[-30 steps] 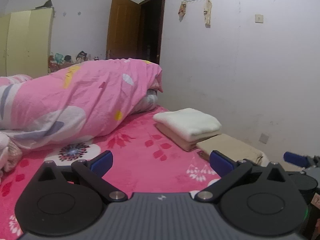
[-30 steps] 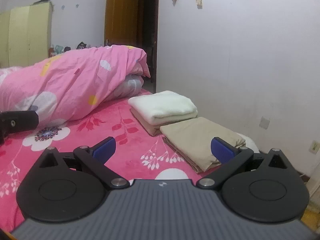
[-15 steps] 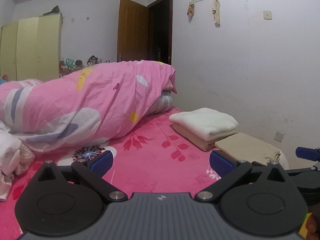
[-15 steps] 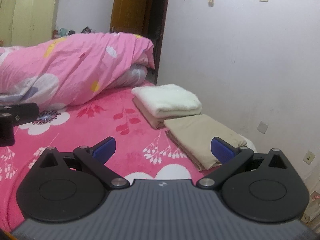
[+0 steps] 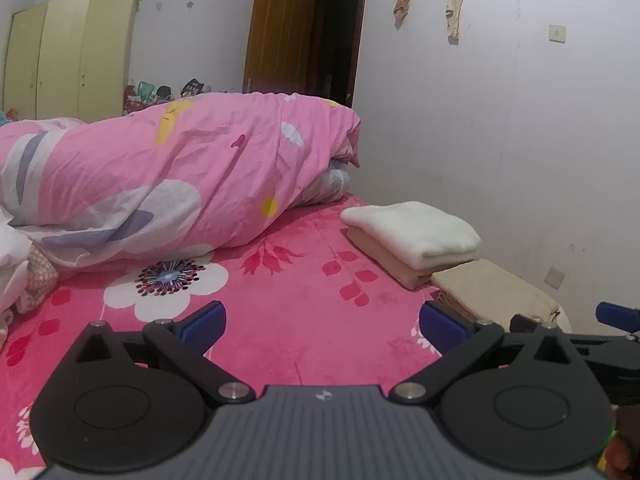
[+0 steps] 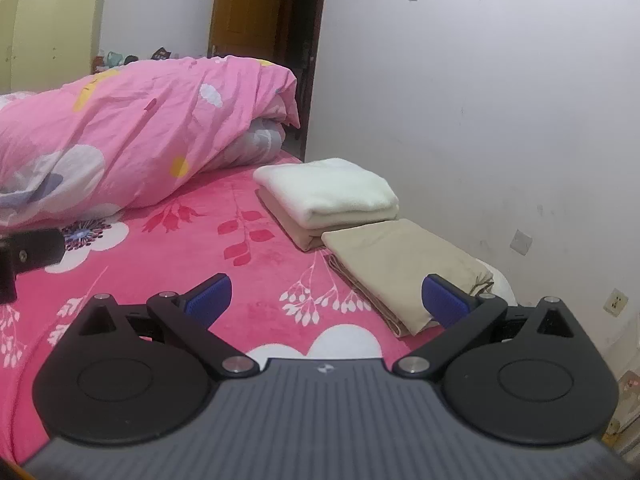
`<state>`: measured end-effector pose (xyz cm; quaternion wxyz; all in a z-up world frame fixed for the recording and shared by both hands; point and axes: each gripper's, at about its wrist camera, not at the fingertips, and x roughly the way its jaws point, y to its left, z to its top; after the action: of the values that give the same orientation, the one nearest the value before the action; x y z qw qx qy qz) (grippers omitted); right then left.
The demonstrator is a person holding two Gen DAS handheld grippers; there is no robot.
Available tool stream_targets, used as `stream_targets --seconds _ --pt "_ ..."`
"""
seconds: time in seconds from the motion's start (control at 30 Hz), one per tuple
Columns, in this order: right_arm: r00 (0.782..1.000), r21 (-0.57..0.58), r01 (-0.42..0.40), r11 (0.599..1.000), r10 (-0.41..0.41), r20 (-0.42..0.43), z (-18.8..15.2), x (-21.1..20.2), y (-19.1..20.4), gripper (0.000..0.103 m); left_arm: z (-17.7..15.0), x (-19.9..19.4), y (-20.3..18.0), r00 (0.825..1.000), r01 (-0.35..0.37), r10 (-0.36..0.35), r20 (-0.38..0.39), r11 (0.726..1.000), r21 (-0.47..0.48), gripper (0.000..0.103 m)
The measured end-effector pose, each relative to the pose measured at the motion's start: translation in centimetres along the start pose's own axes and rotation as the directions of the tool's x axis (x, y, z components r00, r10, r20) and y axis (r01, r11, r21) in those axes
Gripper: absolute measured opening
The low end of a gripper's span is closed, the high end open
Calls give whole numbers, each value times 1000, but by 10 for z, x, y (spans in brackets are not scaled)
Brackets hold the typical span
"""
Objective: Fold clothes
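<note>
I have both grippers above the bed (image 5: 304, 320), which is covered by a pink floral blanket; my left gripper (image 5: 322, 322) has its jaws spread wide with nothing between the blue pads, and my right gripper (image 6: 326, 298) is spread just as wide and equally empty. The folded clothes sit along the bed's right edge, near the white wall (image 6: 480, 100); there are 2 piles touching end to end. The farther pile has a cream folded garment (image 6: 328, 190) lying on top of a peach folded garment (image 6: 298, 230); the nearer one is a tan folded garment (image 6: 404, 264), flat on the blanket, its near corner just beside my right gripper's right finger. In the left wrist view the same piles show ahead and to the right, the cream piece (image 5: 414, 230) over the peach, the tan piece (image 5: 492, 290) closest; a blue pad of the right gripper pokes in at the far right edge. A bunched pink duvet (image 5: 172, 176) fills the far side of the bed, well apart from the piles; some loose white and patterned cloth (image 5: 24, 276) lies at the left edge, and I cannot tell what it is. Behind stand a yellow wardrobe (image 5: 72, 56) and a brown door (image 5: 280, 36) standing open.
</note>
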<state>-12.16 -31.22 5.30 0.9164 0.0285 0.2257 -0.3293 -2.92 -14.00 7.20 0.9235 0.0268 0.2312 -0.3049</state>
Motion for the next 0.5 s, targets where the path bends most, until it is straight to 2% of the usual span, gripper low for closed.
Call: stream_targets --seconds 0.23,0.5 --pt "999 14 3 1000 -3 -32 -4 5 0 102 -2 4 -4 1000 7 -7 -23 1000 3 103" --pt "999 33 -6 999 7 -43 -3 8 -3 102 -2 9 -9 999 -24 24 -42 1000 13 103"
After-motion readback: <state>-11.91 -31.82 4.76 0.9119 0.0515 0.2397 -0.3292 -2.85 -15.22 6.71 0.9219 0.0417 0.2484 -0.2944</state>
